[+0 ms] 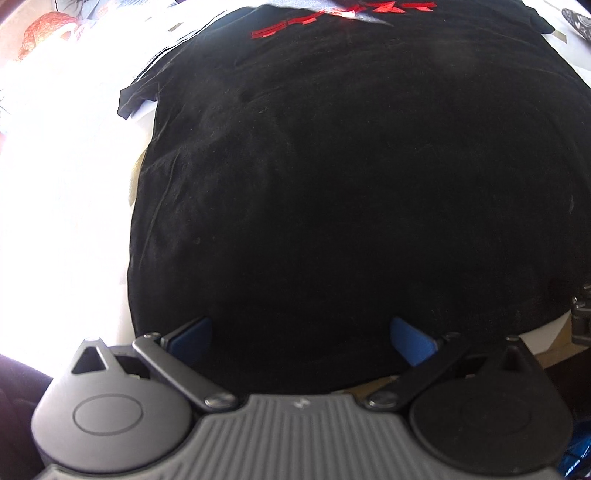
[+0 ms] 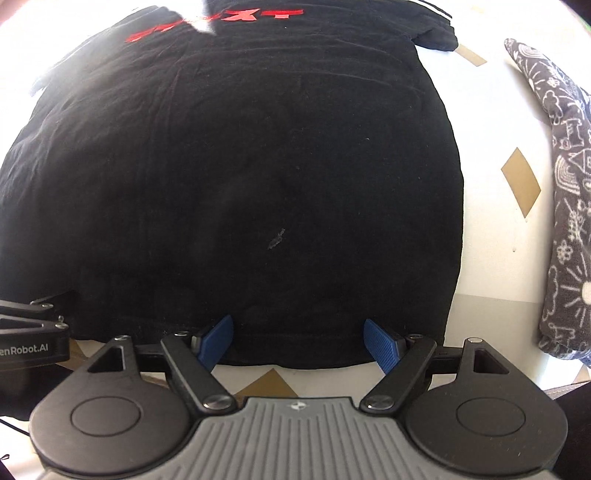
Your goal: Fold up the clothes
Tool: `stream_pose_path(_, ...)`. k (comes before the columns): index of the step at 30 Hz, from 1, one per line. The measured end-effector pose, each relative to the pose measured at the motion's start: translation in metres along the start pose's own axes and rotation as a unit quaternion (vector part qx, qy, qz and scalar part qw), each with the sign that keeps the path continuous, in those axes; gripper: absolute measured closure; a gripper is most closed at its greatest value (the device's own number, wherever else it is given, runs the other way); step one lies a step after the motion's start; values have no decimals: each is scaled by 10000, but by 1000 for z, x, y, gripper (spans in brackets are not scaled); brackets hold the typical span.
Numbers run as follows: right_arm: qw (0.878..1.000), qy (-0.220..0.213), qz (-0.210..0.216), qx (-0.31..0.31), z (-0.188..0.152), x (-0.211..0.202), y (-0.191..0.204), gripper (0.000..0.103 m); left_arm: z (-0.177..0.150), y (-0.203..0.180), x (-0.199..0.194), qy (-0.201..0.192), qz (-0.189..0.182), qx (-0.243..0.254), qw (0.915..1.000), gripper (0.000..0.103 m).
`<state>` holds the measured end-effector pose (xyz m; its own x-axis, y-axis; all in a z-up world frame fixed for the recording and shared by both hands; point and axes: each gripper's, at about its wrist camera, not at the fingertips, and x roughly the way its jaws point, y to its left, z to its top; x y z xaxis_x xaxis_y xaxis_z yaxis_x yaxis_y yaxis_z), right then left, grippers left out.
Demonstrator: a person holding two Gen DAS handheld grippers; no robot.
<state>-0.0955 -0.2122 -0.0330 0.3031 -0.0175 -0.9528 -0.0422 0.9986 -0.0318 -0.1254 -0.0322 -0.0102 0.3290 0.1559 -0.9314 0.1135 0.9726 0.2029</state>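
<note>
Both claws, left claw (image 1: 301,338) and right claw (image 2: 298,341), hang spread wide at the near hem of the black T-shirt (image 2: 229,177), seemingly poised to pinch it. It lies flat on the white worktop (image 2: 491,122), sleeves out, red lettering (image 1: 332,20) farthest away.

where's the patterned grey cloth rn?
The patterned grey cloth shows only in the right wrist view, along the right edge, lying on the white table beside the black t-shirt, with a strip of bare table between them.
</note>
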Motion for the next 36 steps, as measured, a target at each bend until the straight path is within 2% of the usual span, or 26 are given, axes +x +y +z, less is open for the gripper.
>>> stream_pose_path(7, 9999, 112, 12, -71, -3, -2, 4, 25, -5, 3, -12, -62, -218, -85, 9997, 0)
stream_pose_path(9, 9999, -53, 115, -99, -4, -12, 6, 25, -6, 3, -16, -82, -280, -110, 9995, 0)
stream_pose_path(10, 9996, -174, 203, -85, -4, -17, 6, 25, -5, 7, -23, -235, -364, -188, 9989, 0)
stream_pose_path(13, 9974, -578, 430, -54, -4, -31, 7, 25, 0, 14, -40, -702, -97, -209, 9973, 0)
stream_pose_path(17, 9934, -1066, 397, -169, 1, -38, 13, 26, 6, 26, -33, -592, 39, -557, 9967, 0)
stream_pose_path(20, 9909, -1247, 427, -266, 7, -34, 22, 26, -15, 22, -30, -567, 88, -711, 9958, 0)
stream_pose_path(24, 9919, -1076, 214, -633, 19, -21, 38, 25, -17, 26, -28, -502, 129, -695, 9962, 0)
stream_pose_path(26, 9915, -981, 81, -852, 14, -17, 43, 25, 8, 24, -5, -329, 41, -674, 9972, 0)
stream_pose_path(27, 9917, -910, 65, -901, 12, -14, 43, 25, 7, 23, -4, -291, 61, -619, 9976, 0)
stream_pose_path(36, 9975, -236, 195, -644, 8, 7, 37, 18, -3, 8, -8, -67, 211, -167, 9996, 0)
